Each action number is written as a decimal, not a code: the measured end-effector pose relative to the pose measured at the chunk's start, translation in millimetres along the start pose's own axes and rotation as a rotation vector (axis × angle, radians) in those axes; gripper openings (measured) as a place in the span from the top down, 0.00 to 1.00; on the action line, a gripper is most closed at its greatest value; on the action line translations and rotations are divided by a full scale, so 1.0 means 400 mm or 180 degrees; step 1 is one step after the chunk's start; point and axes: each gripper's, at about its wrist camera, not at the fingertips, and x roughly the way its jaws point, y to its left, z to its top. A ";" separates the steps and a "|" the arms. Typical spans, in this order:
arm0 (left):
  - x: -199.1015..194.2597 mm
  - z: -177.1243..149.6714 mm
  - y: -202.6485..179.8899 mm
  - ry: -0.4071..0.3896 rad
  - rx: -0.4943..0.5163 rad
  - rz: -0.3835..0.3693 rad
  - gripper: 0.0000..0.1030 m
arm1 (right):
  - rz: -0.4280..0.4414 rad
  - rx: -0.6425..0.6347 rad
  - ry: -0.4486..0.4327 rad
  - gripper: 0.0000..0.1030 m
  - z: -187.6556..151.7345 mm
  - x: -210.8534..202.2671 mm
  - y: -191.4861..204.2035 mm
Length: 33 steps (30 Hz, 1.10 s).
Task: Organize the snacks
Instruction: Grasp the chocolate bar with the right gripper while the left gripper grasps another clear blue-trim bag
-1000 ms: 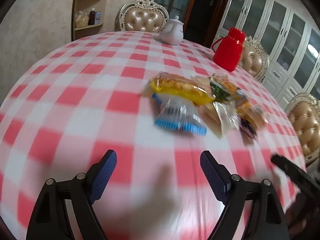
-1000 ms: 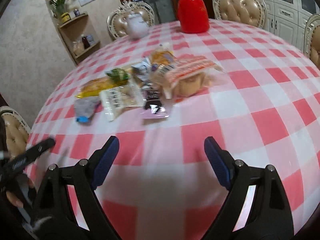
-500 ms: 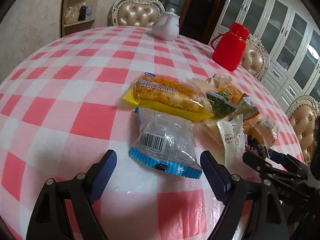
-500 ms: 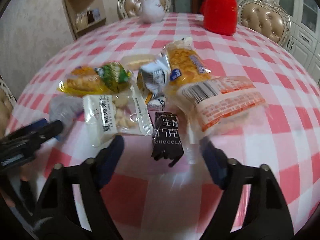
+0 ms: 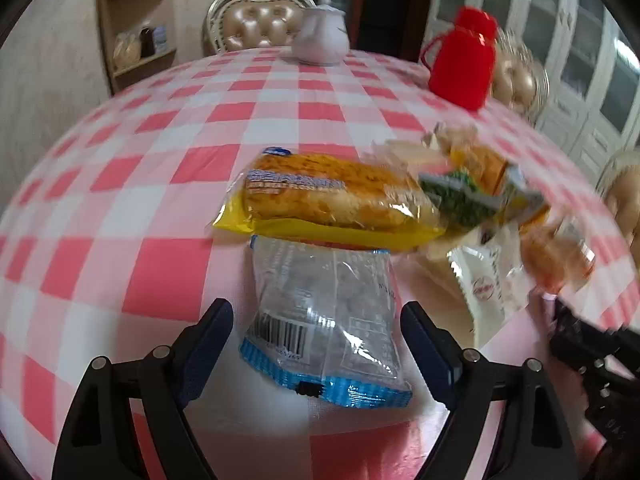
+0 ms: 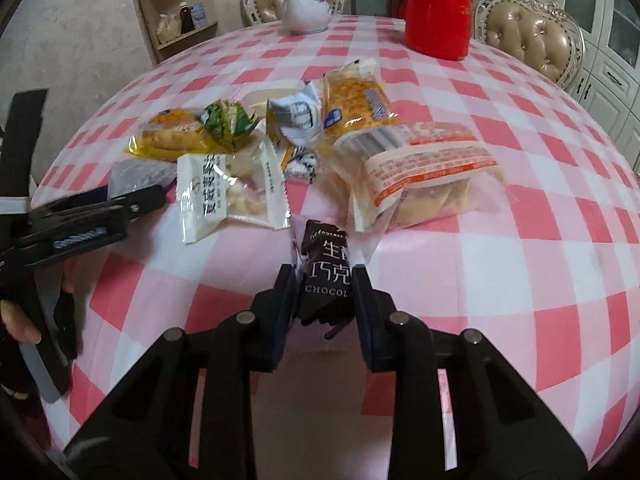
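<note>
Snacks lie in a heap on your big red and white checked table [image 6: 500, 288], and the clear bag with the blue edge [image 5: 324, 320] sits right between the wide-open fingers of your left claw [image 5: 316, 344], its long side pointing away from you toward the yellow bread pack [image 5: 328, 204]. Your right claw [image 6: 325, 284] looks squeezed narrow on the small dark chocolate bar [image 6: 326, 276], which points straight ahead.

Across my red-and-white checked tablecloth [image 6: 500, 240] stood a white teapot [image 6: 306, 8] at the far edge and a red thermos jug [image 6: 438, 12] to its right. Behind them I saw tufted beige chairs [image 6: 532, 36], a corner shelf [image 6: 176, 12] holding jars, and white glass-door cabinets [image 5: 592, 68].
</note>
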 end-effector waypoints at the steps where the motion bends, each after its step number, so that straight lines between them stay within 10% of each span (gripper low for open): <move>1: -0.002 -0.001 0.000 -0.0009 0.0023 0.0022 0.26 | -0.0005 -0.0019 0.0002 0.68 0.002 0.004 0.003; 5: -0.019 -0.010 0.017 -0.0061 0.0105 -0.0001 0.48 | 0.0037 -0.0014 -0.0001 0.68 0.001 0.010 0.006; 18: -0.061 -0.032 0.025 -0.0022 0.0097 -0.0251 0.49 | -0.0061 -0.0143 -0.0100 0.68 0.000 0.023 0.030; 33: -0.228 -0.122 0.144 -0.0635 -0.0438 -0.0173 0.49 | 0.0535 0.0583 -0.0386 0.70 -0.059 -0.053 -0.030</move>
